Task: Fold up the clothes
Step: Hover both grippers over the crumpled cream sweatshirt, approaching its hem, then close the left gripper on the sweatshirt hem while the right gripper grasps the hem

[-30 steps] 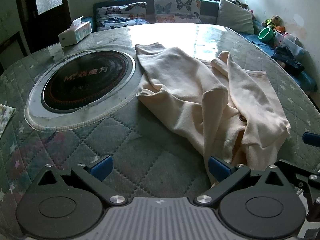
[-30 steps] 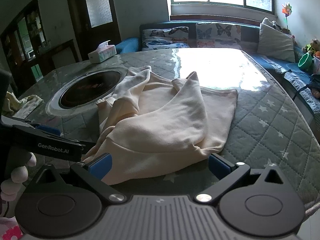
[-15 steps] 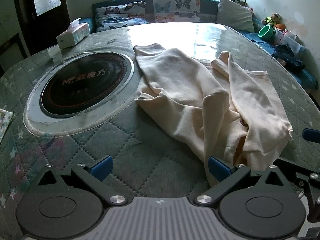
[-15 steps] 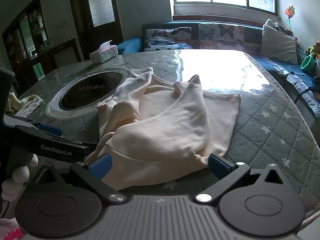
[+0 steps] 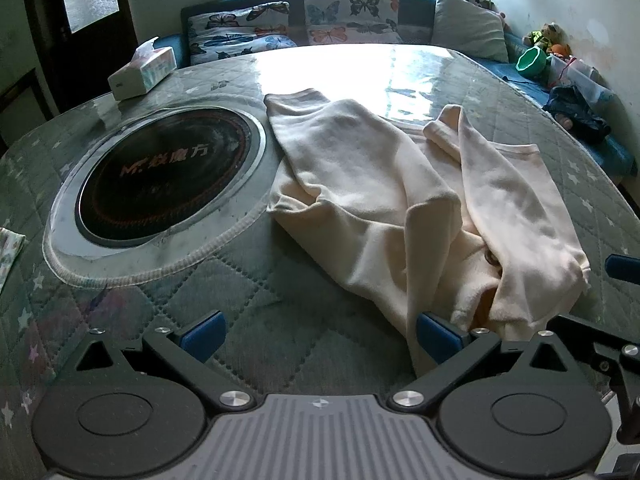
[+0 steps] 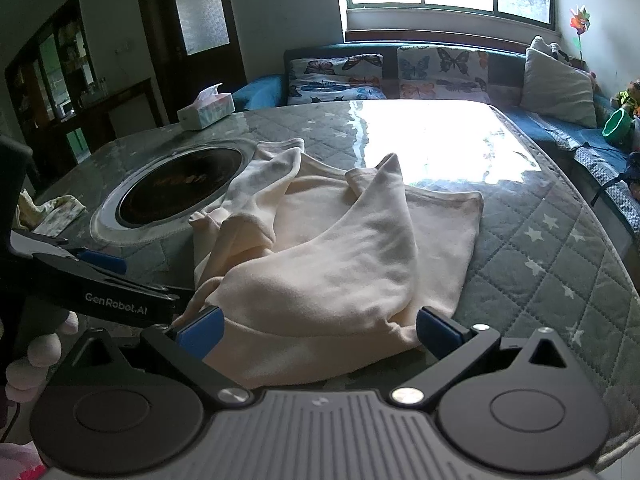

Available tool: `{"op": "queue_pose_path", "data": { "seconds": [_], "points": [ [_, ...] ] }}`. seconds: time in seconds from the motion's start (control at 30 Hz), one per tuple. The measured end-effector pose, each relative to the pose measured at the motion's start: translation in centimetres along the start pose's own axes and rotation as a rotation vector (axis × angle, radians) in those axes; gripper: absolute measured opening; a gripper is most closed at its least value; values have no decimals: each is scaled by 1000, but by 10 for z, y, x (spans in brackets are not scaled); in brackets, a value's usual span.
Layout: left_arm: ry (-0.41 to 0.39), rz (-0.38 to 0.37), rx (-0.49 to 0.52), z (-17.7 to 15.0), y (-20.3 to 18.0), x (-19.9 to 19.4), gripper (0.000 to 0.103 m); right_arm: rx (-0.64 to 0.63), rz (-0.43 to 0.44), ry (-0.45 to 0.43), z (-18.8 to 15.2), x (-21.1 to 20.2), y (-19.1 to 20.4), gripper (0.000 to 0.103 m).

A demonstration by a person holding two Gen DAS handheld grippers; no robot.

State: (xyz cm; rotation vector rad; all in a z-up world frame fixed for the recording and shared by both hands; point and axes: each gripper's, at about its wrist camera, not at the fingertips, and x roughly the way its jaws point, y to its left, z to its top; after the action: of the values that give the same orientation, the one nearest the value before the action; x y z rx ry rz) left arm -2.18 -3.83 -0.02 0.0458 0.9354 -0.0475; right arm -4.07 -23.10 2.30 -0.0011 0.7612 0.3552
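Note:
A cream sweater (image 5: 400, 200) lies crumpled on the quilted green table cover (image 5: 260, 300), sleeves folded loosely over its body. It also shows in the right wrist view (image 6: 332, 264). My left gripper (image 5: 320, 334) is open and empty above the cover, with the sweater's near edge at its right fingertip. My right gripper (image 6: 320, 334) is open and empty, its jaws either side of the sweater's near hem. The left gripper shows in the right wrist view (image 6: 104, 280) at the left, beside the sweater.
A round black hotplate (image 5: 160, 172) is set in the table left of the sweater. A tissue box (image 5: 142, 70) stands at the far left. A sofa with butterfly cushions (image 5: 344, 20) runs behind. A patterned cloth (image 6: 52, 208) lies at the table's left edge.
Both grippers have drifted slightly forward over the table toward the sweater. The sweater has not moved and both stay open.

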Motion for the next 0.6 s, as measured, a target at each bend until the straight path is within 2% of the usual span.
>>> {"op": "queue_pose_path", "data": {
  "seconds": [0.43,0.6],
  "points": [
    [-42,16,-32,28,14,9,103,7,-21,-21,22,16,-13,103],
    [-87,-31,-33,45,14,9,102,15,-28,-33,35,28,-24,103]
  ]
}}
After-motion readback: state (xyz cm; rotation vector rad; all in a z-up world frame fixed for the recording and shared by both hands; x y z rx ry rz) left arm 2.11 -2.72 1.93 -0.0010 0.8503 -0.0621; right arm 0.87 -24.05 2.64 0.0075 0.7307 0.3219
